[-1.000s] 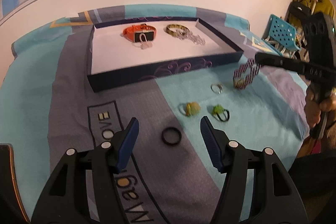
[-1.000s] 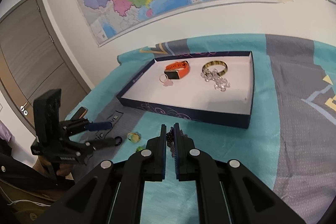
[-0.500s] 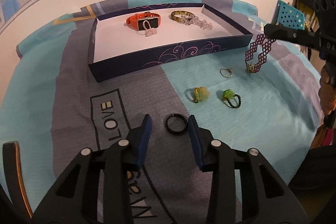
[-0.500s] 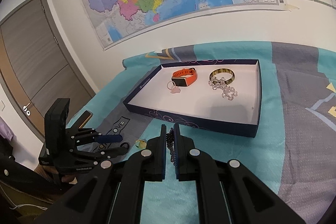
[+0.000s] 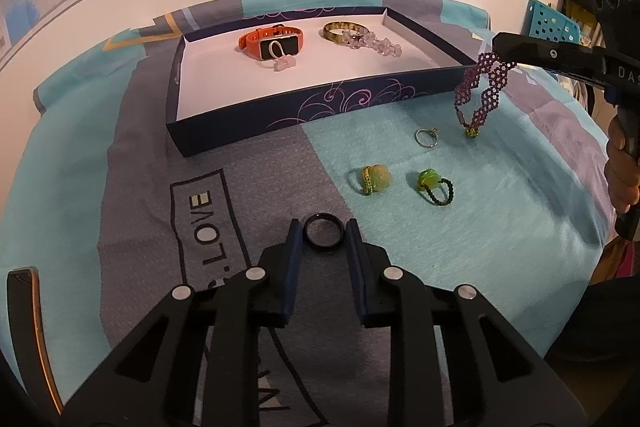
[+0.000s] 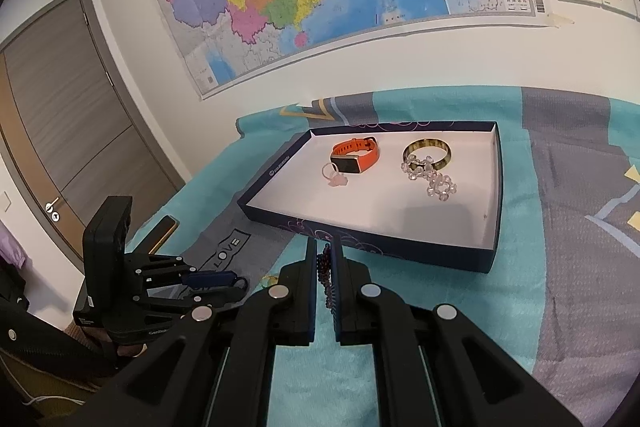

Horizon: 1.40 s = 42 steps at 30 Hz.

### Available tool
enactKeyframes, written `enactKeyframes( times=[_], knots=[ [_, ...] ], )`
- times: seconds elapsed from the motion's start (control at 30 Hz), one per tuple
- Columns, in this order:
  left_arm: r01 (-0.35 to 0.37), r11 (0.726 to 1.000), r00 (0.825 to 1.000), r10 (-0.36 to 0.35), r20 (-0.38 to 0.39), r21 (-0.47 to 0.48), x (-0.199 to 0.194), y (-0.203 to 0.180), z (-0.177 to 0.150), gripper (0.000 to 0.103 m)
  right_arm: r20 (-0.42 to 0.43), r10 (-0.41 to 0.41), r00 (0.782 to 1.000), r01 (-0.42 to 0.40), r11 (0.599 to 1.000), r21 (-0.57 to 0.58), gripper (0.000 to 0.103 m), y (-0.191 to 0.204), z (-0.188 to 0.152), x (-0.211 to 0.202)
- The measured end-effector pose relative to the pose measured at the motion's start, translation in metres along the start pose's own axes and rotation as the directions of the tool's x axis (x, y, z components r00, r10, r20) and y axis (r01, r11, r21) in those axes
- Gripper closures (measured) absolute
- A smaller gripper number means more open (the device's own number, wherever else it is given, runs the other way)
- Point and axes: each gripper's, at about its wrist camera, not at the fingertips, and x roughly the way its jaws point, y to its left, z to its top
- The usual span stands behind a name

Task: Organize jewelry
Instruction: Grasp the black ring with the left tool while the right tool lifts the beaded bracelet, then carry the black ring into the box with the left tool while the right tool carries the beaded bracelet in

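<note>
Black band ring [image 5: 323, 231], plain and dark, sits low centre of the left-wrist frame on a teal-and-grey patterned cloth [image 5: 500, 227], flanked by the blue pads of the left gripper [image 5: 323, 233]. Its jaws are closing w/ the ring between them; pads look to be at the ring's edge, though contact is hard to confirm from this angle. At right of the same frame, the right gripper [image 5: 498, 53] is clamped on a purple beaded bracelet [image 5: 480, 91], which dangles clear of the cloth just beside the front right corner of the navy cardboard tray [image 5: 280, 115]. In the tray, upper centre: an orange smartwatch [image 5: 272, 41], an olive bangle [image 5: 340, 29] and a clear crystal bracelet [image 5: 372, 41]. Still loose on the cloth, mid-right: a thin silver ring [image 5: 426, 138] and two green bead rings [image 5: 370, 179].

Judgement: to finish the pinch well, keep the pads square across the ring's widest span and close gently, since a thin hard hoop may squirt forward or tip. Lift straight up before heading for the tray. The bracelet should clear the tray wall before release.
</note>
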Motion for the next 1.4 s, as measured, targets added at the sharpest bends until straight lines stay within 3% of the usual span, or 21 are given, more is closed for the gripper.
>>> enactKeyframes(
  times=[0.57, 1.4],
  knots=[
    [0.046, 0.998, 0.995, -0.044, 0.086, -0.029, -0.018, 0.006, 0.023, 0.081, 0.033, 0.003, 0.999, -0.003, 1.0, -0.012, 0.098, -0.001, 0.015, -0.001],
    [0.027, 1.0, 0.987, -0.025, 0.157, -0.011, -0.011, 0.018, 0.073, 0.081, 0.059, -0.032, 0.998, 0.033, 0.999, -0.014, 0.098, -0.019, 0.055, 0.017]
  ],
)
